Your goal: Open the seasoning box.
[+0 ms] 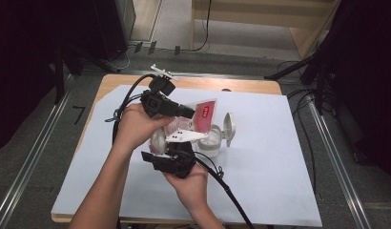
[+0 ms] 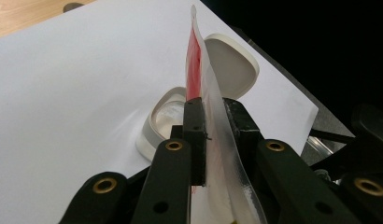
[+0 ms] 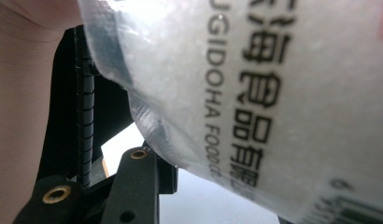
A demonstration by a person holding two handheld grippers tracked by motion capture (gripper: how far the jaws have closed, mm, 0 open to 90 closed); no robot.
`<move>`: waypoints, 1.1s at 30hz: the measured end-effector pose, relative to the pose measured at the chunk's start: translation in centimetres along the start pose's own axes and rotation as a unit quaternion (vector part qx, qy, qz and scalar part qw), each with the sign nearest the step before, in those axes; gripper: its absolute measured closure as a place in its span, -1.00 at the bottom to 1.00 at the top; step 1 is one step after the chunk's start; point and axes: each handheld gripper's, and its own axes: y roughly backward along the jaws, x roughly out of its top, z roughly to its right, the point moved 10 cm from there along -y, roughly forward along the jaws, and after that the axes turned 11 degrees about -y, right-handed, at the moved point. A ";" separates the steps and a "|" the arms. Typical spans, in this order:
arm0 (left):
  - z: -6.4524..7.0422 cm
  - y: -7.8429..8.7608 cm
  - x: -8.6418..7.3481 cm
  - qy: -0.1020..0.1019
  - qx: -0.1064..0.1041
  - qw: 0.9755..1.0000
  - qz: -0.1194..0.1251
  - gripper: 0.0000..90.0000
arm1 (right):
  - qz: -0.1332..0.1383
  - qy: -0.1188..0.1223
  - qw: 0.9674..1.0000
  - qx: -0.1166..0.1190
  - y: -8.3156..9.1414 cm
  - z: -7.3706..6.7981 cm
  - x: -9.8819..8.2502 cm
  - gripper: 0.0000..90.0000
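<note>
Clearly the work turns on the plastic pouch (image 1: pixel 203 114), a clear-and-red food bag with printed lettering that we hold in the air over the middle of the tabletop (image 1: pixel 279 181), just above the open white container (image 1: pixel 210 140). The pouch looks light and soft: its film bends in a curve where it passes between the fingers, and in the right gripper view its body (image 3: pixel 255 93) bulges with a pale, grainy filling that would shift and sag if we tilted it. We judge the film smooth and prone to slip, so the flat sealed edges are the best places to take hold, not the full belly, which would squash or could split under pressure.

Our left gripper (image 1: pixel 181 111) pinches the pouch's upper edge; in the left gripper view its fingers (image 2: pixel 195 135) stand narrow, pressed on either side of the thin film (image 2: pixel 213 116), with the red panel rising above them. Our right gripper (image 1: pixel 177 151) sits below, at the pouch's lower part; one finger (image 3: pixel 133 177) lies against the underside of the bag, and the jaws appear to be clamped on that thicker end, though the far finger is hidden behind the bag.

Below the pouch, the container stands on the white sheet, its hinged lid (image 1: pixel 229 128) swung upright, well placed to catch whatever we pour.
</note>
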 end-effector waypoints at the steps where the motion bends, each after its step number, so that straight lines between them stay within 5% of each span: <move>1: 0.0 0.0 0.0 0.000 0.000 1.000 0.000 0.81 | 0.000 0.000 1.000 0.000 0.0 0.0 0.0 0.39; 33: -0.3 0.1 0.1 0.006 0.001 1.000 0.007 0.78 | 0.002 0.003 1.000 -0.009 0.1 -0.1 0.1 0.39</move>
